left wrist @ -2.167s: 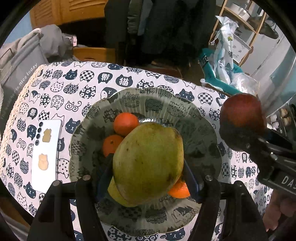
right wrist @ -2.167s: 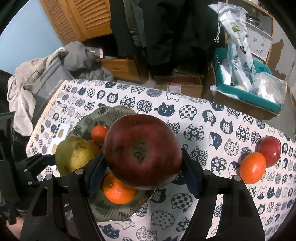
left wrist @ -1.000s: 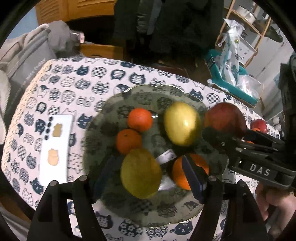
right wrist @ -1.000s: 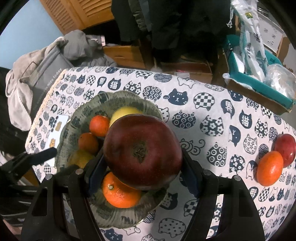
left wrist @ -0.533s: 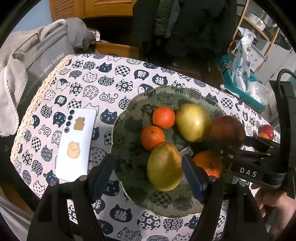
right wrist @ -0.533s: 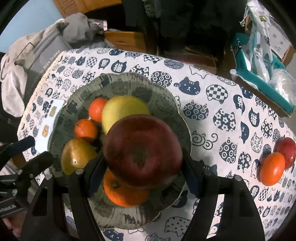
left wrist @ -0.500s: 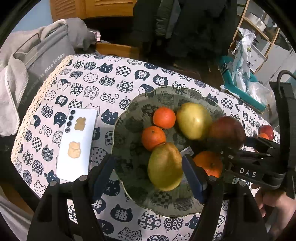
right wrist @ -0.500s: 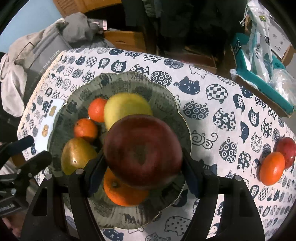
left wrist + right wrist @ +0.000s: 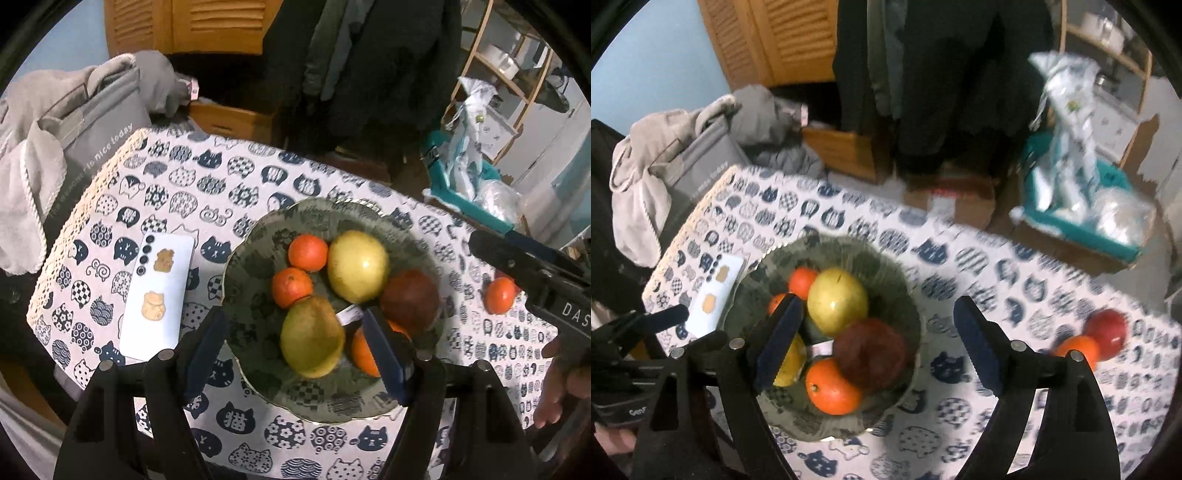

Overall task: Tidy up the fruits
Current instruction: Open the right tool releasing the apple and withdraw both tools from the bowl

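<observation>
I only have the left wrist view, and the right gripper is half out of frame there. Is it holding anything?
Observer: No. In the right wrist view the right gripper is open with nothing between its fingers. The dark red apple lies in the bowl.
Operator: What fruit is outside the bowl?
Observer: An orange and, touching it, a bright red apple that your view mostly hides behind the gripper.

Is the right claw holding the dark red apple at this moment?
No, the right claw is open and empty, and the dark red apple lies in the bowl.
</observation>
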